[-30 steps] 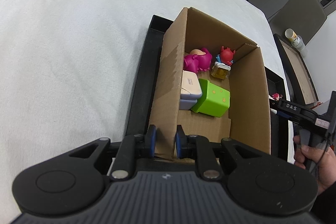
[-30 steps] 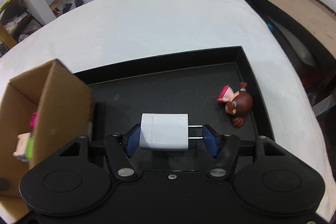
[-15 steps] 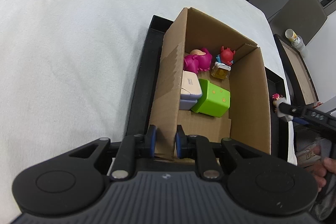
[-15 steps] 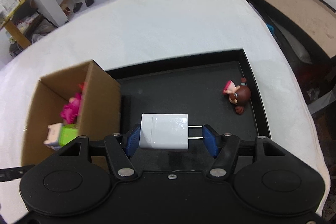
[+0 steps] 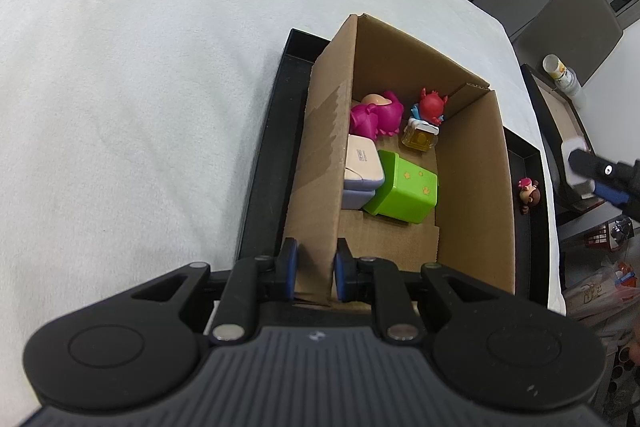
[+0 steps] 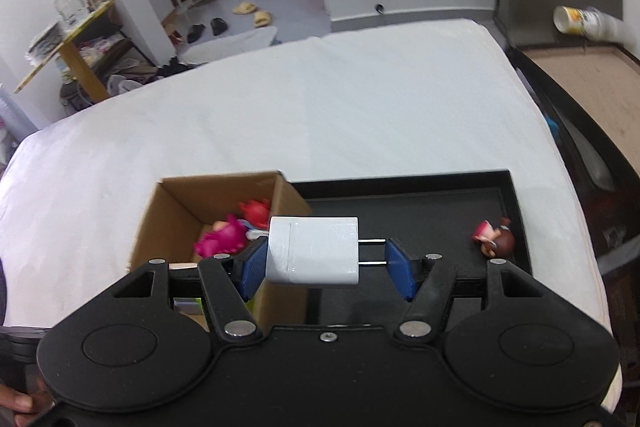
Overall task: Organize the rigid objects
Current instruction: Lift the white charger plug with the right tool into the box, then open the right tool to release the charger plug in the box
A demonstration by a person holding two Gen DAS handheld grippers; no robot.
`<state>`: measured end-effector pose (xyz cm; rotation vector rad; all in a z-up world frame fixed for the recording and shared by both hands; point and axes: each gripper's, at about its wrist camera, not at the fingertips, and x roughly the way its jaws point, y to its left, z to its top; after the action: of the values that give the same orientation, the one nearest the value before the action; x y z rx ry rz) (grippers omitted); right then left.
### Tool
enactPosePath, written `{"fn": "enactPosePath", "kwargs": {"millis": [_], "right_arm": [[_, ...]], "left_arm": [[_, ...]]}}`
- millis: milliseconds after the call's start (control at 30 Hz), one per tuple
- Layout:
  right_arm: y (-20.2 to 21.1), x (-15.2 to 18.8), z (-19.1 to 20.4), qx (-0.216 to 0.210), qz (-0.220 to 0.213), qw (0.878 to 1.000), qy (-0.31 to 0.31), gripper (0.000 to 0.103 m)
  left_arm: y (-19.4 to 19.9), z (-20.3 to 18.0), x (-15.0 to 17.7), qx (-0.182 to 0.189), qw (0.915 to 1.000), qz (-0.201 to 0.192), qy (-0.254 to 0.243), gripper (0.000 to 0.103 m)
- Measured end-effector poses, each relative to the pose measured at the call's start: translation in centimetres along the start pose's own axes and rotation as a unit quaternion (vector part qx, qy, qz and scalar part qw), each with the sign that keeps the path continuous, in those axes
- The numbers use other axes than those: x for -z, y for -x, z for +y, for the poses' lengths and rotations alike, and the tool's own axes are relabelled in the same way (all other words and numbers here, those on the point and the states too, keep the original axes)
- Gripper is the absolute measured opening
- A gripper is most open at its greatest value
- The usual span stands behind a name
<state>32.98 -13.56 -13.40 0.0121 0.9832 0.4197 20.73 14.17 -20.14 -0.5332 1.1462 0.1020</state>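
Right gripper (image 6: 326, 261) clamps white plug-in charger (image 6: 314, 251), long axis crosswise; open brown cardboard box (image 6: 168, 223) lies left-below, near-left tray corner. Left gripper (image 5: 312, 267) pinches box wall.

— What's the left gripper (image 5: 313, 267) doing?
— Pinched tight on the cardboard box wall (image 5: 326, 163), angled steeply down.
— And the right gripper (image 6: 325, 259)?
— Clamped on a white charger (image 6: 314, 251), prongs against one pad.
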Motion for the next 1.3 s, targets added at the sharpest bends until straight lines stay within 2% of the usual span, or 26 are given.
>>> {"fn": "enactPosePath", "kwargs": {"millis": [367, 667, 1067, 1167, 1300], "right_arm": [[-1.7, -1.3, 4.9, -0.046, 0.002, 0.998, 0.042, 0.061], [-4.2, -1.1, 7.9, -0.050, 0.026, 0.997, 0.059, 0.061], [-6.1, 0.6, 8.8, -0.034, 0.058, 0.995, 0.069, 0.062], [-5.5, 0.4, 8.2, -0.057, 0.056, 0.996, 0.051, 0.066], [-3.6, 0.0, 7.2, -0.061, 0.044, 0.996, 0.040, 0.066]], "left_arm": [[0.0, 0.1, -0.1, 0.001, 1.0000, 0.000, 0.000, 0.017], [0.1, 0.1, 0.1, 0.003, 1.0000, -0.002, 0.002, 0.017], [0.2, 0.0, 0.1, 0.004, 1.0000, -0.001, 0.001, 0.018], [0.2, -0.1, 0.2, 0.002, 1.0000, -0.003, -0.001, 0.018], [0.2, -0.2, 0.1, 0.002, 1.0000, -0.002, -0.001, 0.018]]}}
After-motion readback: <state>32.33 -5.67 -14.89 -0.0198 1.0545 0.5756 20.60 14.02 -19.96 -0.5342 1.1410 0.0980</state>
